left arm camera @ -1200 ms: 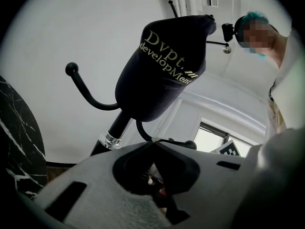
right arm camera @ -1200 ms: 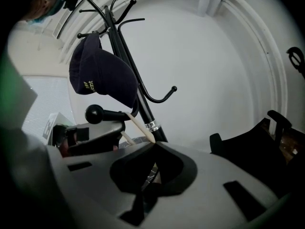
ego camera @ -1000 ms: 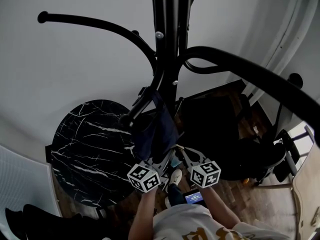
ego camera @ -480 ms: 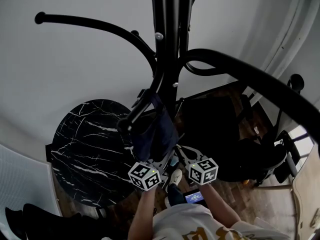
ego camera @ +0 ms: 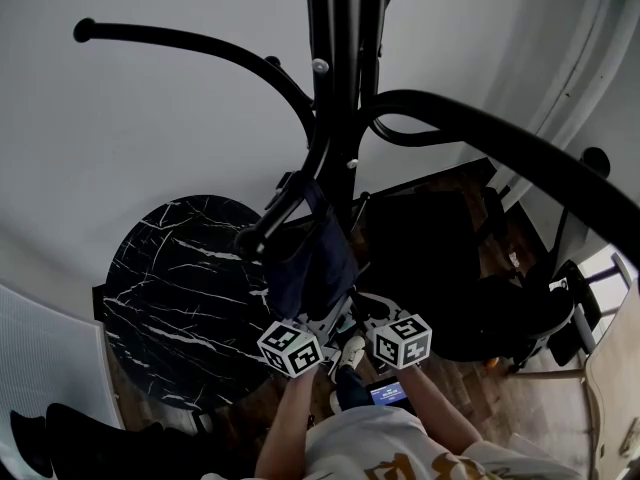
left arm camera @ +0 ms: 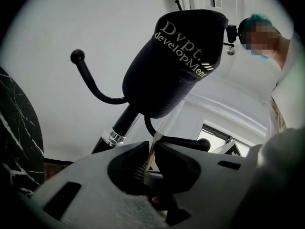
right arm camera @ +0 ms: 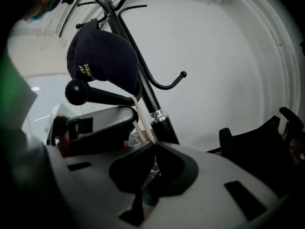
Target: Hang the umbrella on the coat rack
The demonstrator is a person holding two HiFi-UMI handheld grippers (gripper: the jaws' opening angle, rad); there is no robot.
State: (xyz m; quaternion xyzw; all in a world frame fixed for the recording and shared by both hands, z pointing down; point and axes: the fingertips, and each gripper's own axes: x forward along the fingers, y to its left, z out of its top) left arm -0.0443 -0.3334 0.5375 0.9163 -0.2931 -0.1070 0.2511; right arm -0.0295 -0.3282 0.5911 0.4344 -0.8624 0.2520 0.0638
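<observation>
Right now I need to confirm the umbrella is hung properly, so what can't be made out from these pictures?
Umbrella: no view shows it; the left gripper and right gripper are each shut on a thin tan cord, whose lower end hides behind the jaws.
Cord's top: right gripper view, it disappears at the knobbed hook; looped over or not, unclear.
Head view: cord too thin to find under the cap.

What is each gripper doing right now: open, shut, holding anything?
Left gripper: shut on the beige strap of the umbrella.
Right gripper: shut on the beige strap too.
</observation>
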